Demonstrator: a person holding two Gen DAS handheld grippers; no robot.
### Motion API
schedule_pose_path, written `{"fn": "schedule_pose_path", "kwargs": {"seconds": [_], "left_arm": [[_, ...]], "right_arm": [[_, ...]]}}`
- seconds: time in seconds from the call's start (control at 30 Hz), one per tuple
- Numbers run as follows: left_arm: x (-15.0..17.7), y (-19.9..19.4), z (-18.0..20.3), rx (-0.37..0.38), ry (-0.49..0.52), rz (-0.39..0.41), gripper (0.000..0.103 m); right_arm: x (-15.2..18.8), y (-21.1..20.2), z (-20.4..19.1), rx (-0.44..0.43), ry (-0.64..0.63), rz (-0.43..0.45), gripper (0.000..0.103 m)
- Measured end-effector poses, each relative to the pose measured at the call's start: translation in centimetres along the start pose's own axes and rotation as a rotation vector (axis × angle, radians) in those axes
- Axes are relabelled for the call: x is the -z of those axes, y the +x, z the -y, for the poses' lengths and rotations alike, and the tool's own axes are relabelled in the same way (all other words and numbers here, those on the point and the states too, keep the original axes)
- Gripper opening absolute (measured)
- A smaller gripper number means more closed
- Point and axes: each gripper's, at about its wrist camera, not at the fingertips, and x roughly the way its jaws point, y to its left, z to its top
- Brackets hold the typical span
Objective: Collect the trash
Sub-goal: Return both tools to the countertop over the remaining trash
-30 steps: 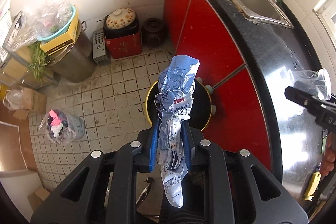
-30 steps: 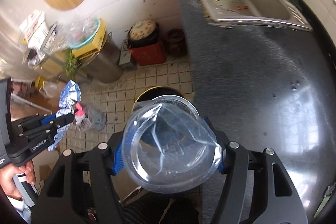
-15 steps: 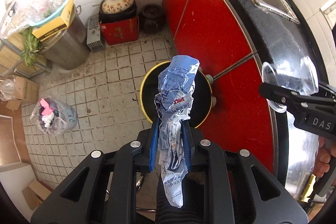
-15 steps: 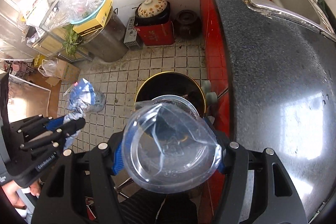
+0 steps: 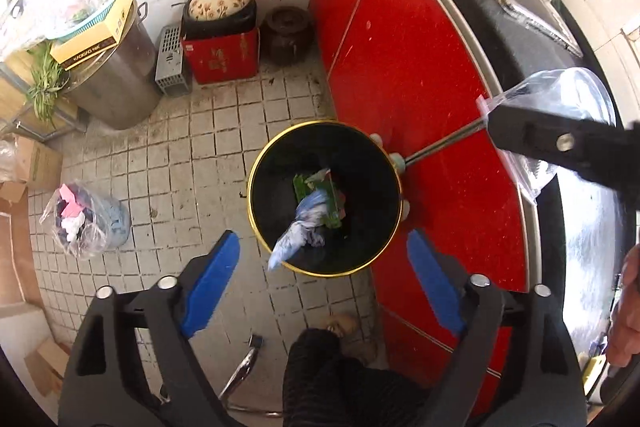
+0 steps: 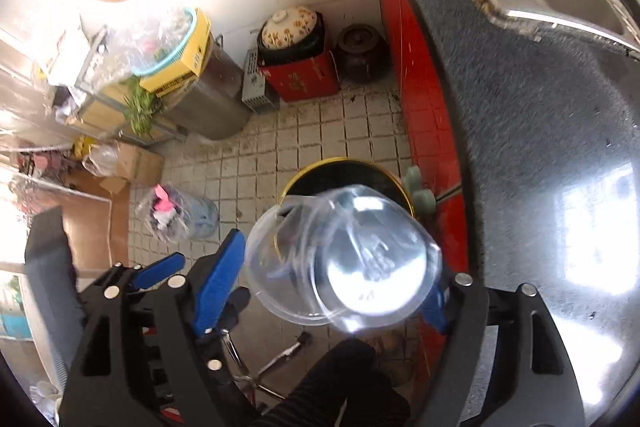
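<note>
- Left gripper (image 5: 324, 267): jaws spread wide, empty; crumpled blue-white wrapper (image 5: 298, 233) falls into the black gold-rimmed bin (image 5: 256, 163) directly below.
- Right gripper (image 6: 334, 271): clamped on a clear plastic cup (image 6: 340, 263) above the bin's edge. Judged light, thin-walled, crushable; side grip suits it.
- Surroundings: grimy tiled floor (image 5: 192, 131), red cabinet doors (image 5: 400, 67), black speckled counter (image 6: 520, 147).

I see bright daylight in both views. Glare whitens the countertop (image 6: 560, 187) at right and the wall (image 6: 48, 7) at upper left. The clear cup (image 6: 344, 263) smears with motion blur, and fisheye bending darkens every corner.
</note>
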Motion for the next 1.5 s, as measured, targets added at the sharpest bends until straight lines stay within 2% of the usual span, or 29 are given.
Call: {"fn": "schedule_pose_path", "kwargs": {"seconds": [0.07,0.2,0.27,0.4,0.47,0.53,0.6,0.73,0.8,0.83,0.87,0.97,1.1,1.23,1.33,1.5], "left_arm": [[-0.5,-0.3,0.1,0.005,-0.012,0.009,0.085],[-1.5,-1.3,1.2,0.015,-0.02,0.022,0.085],[-1.9,-2.0,2.2,0.01,-0.009,0.029,0.086],[-2.9,-3.0,6.1,0.018,0.051,0.036,0.086],[-3.2,-3.7,9.6,0.044,0.121,0.044,0.09],[-3.1,-4.4,14.0,0.057,0.219,0.066,0.092],[-2.4,-4.7,18.8,0.055,0.337,0.084,0.095],[0.3,-4.7,26.9,0.116,0.514,0.043,0.096],[2.8,-4.8,31.5,0.145,0.621,0.035,0.096],[3.7,-4.9,33.3,0.15,0.666,0.036,0.096],[4.7,-5.0,35.1,0.154,0.71,0.036,0.096],[8.5,-5.3,40.9,0.185,0.842,0.017,0.096],[13.0,-5.8,47.1,0.223,0.975,0.003,0.096],[17.1,-5.7,51.0,0.236,1.086,-0.031,0.096],[20.0,-5.5,52.9,0.244,1.15,-0.054,0.096],[24.7,-5.2,54.7,0.256,1.236,-0.103,0.096]], "right_arm": [[-0.3,-1.3,0.3,0.004,0.004,0.024,0.081],[-0.5,-4.9,2.2,-0.022,0.044,0.073,0.082],[-0.2,-7.1,4.0,-0.009,0.07,0.112,0.083],[1.7,-11.2,9.1,0.124,0.143,0.177,0.084],[4.1,-13.4,13.3,0.182,0.232,0.2,0.084],[7.8,-15.9,18.1,0.244,0.339,0.229,0.084],[11.6,-18.2,22.0,0.317,0.402,0.248,0.09],[22.5,-23.7,29.9,0.461,0.55,0.28,0.096],[27.9,-25.9,32.7,0.522,0.625,0.298,0.096],[30.2,-26.9,33.8,0.541,0.661,0.304,0.096],[34.0,-28.4,35.4,0.563,0.726,0.309,0.096],[41.8,-30.2,38.6,0.573,0.865,0.292,0.096],[51.6,-31.2,40.4,0.59,1.022,0.252,0.096],[59.7,-31.3,40.6,0.566,1.15,0.244,0.096],[62.9,-30.2,38.8,0.563,1.208,0.225,0.096],[67.5,-29.6,38.4,0.565,1.304,0.202,0.096]]}}
